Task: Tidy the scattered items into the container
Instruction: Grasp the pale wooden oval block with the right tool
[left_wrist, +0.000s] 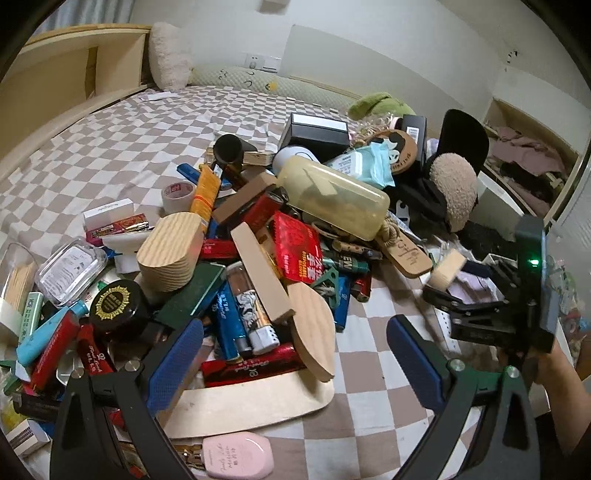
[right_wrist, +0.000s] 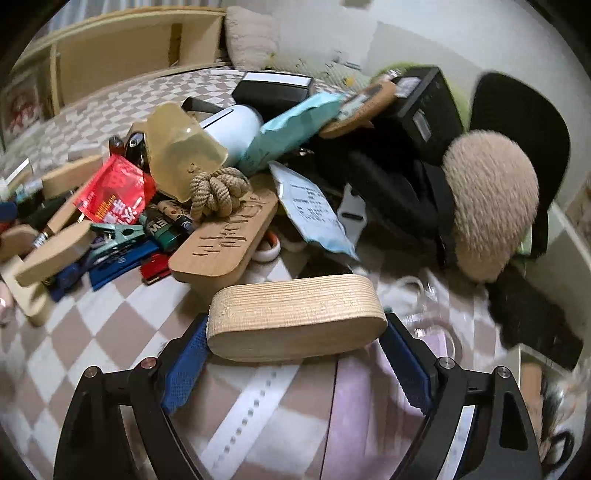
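My left wrist camera looks steeply down along the left gripper (left_wrist: 295, 365) onto the cluttered bed (left_wrist: 110, 140), close over the pile, with the right gripper (left_wrist: 443, 273) at the right edge of the frame. My right wrist camera sits nearer still, tilted down past the right gripper (right_wrist: 295, 354). Both views share the red packet (left_wrist: 295, 243) (right_wrist: 110, 192), the translucent yellow case (left_wrist: 332, 195) (right_wrist: 181, 147) and the fuzzy beige earmuff (left_wrist: 456, 188) (right_wrist: 491, 206).
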